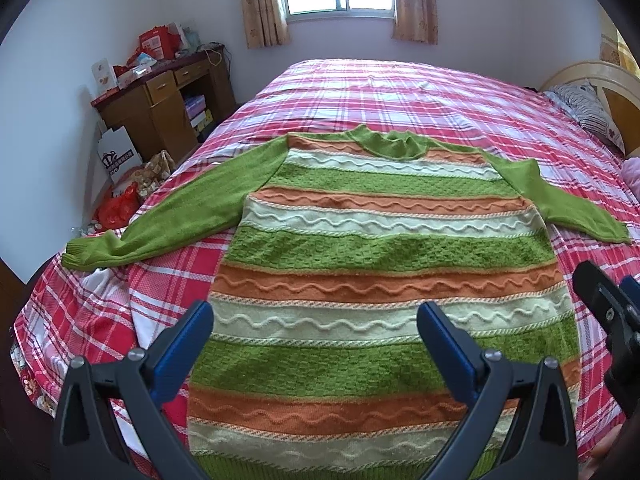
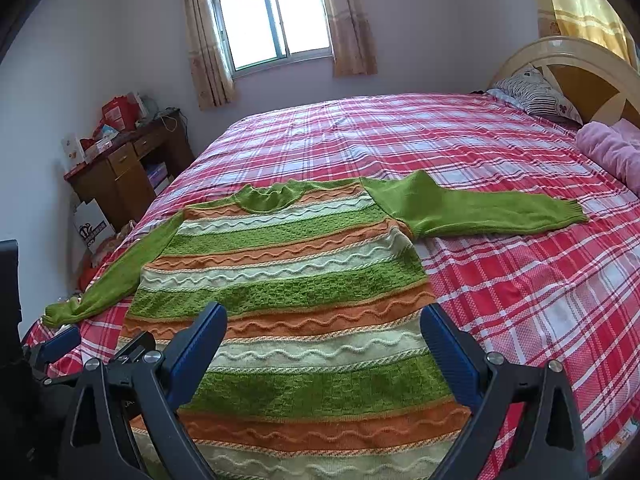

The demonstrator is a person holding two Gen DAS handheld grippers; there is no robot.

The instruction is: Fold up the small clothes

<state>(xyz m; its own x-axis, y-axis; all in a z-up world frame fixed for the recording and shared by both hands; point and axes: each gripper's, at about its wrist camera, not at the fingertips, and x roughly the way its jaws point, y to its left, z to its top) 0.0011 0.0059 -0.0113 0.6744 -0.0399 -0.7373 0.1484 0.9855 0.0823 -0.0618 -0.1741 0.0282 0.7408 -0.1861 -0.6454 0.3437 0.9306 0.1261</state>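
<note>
**Striped jumper spread flat on the plaid bed, both tools empty**

Blue-padded fingers [image 1: 200, 322] of the left gripper [image 1: 314, 326] stand wide apart at the bottom of the left wrist view, with nothing between them; they hang above the lower bands of the knitted jumper with green, orange and cream wavy stripes [image 1: 384, 248]. The right gripper [image 2: 322, 326] is likewise spread open and empty over the same hem end of the jumper, a little toward its right half; its black frame also shows at the right edge of the left wrist view.

The jumper lies face up and unfolded on the bed with the red, pink and white plaid cover [image 2: 520, 280], its hem toward the cameras and its green round collar [image 1: 390, 144] toward the far wall. Both plain green sleeves are stretched out sideways: the left sleeve [image 1: 160, 220] slants down to the bed's left edge, where its ribbed cuff lies, and the right sleeve [image 2: 480, 210] runs out flat across the cover.

A striped pillow [image 2: 536, 94] rests by the pale wooden headboard [image 2: 580, 68], with a pink blanket [image 2: 608, 148] just in front. Beside the bed on the left is a brown wooden desk [image 1: 160, 104] heaped with red boxes. A curtained window [image 2: 272, 20] sits in the far wall.
</note>
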